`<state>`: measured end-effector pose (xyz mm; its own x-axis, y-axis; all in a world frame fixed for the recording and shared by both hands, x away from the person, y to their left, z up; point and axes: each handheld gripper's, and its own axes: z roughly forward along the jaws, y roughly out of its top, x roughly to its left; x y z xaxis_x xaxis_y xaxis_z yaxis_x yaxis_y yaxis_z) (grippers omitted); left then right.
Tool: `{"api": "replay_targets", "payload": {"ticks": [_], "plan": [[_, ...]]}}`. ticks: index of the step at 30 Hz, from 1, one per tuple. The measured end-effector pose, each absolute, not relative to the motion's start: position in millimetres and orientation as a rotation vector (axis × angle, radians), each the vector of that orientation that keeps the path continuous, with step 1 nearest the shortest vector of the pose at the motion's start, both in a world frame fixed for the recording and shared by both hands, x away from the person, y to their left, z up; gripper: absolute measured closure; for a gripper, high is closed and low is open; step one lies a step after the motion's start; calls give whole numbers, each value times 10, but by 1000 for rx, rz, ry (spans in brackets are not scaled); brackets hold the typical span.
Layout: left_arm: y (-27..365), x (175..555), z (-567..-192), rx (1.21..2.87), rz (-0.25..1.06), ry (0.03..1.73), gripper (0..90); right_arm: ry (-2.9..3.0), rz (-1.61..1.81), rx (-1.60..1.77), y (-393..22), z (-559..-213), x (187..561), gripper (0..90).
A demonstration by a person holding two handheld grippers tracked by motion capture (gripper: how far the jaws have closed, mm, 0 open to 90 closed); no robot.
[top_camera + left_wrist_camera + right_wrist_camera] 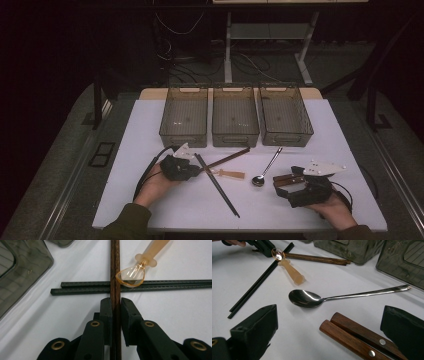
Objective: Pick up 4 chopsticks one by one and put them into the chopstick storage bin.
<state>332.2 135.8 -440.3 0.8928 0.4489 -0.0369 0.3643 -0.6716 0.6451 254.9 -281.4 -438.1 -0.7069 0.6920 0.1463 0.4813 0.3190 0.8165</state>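
On a white bench [320, 130] before three empty bins [235, 117], left tongs [115, 305] pinching the brown chopsticks [115, 270] at near left, right tongs [329, 322] spread around wooden handles [359, 338]; sorting judged barely begun, black chopsticks [254, 286], steel spoon [312, 298] and amber spoon [289, 267] unsorted.

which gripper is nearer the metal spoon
Right. The right gripper sits just beside the metal spoon, its fingers apart. The left gripper is farther off, past the black chopsticks.
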Motion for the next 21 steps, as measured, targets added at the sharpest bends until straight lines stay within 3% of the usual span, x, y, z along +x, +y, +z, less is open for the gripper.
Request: {"api": "replay_targets", "payload": {"ticks": [14,21], "plan": [[1538,3291,-4372,2384,143,604,783,2350,1339,1070,-2823,-4377,2546,15],[1548,3290,-4332,2329,131,621,656,2350,1338,1069,-2823,-4377,2547,15]]}}
